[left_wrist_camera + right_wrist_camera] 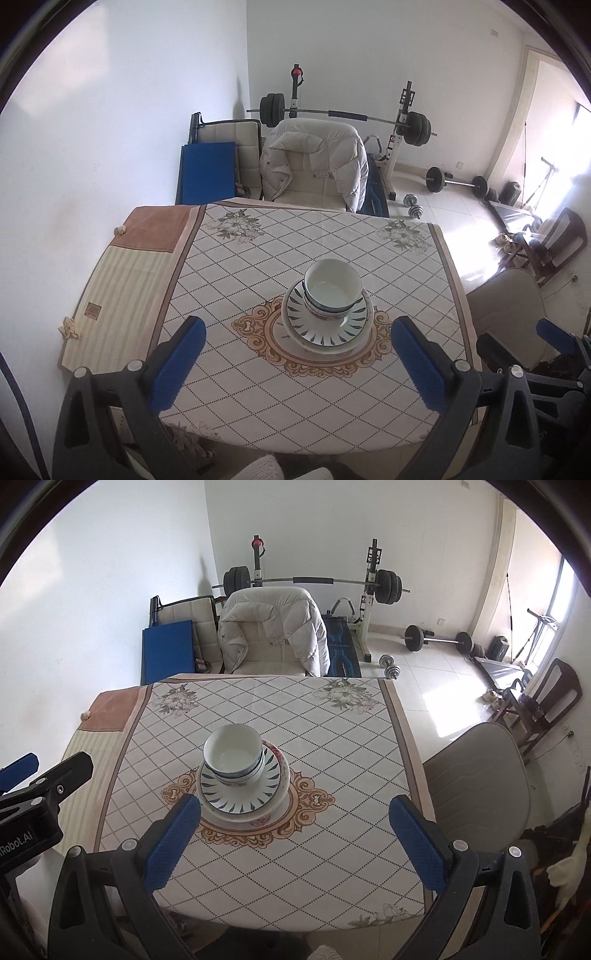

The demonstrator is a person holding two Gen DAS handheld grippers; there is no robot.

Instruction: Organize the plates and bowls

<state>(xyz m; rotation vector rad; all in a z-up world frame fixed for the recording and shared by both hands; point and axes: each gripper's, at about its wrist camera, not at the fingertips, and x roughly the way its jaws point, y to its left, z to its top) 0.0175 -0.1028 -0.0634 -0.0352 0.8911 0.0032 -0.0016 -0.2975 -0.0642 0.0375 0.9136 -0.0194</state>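
At the bottom of the left wrist view, the left gripper (298, 363) is seen with its blue pads spread wide and nothing between them; at the bottom of the right wrist view, the right gripper (294, 838) is likewise held wide apart and empty. Further up, at mid-frame on the checked tablecloth (258, 258), the stack is found: nested bowls (332, 291) seated on plates (327, 326) over the gold medallion. From the left gripper the stack lies ahead and slightly right of centre; from the right gripper, ahead and left, by its left pad. Neither is judged clearly nearer. The stack's axis stands upright
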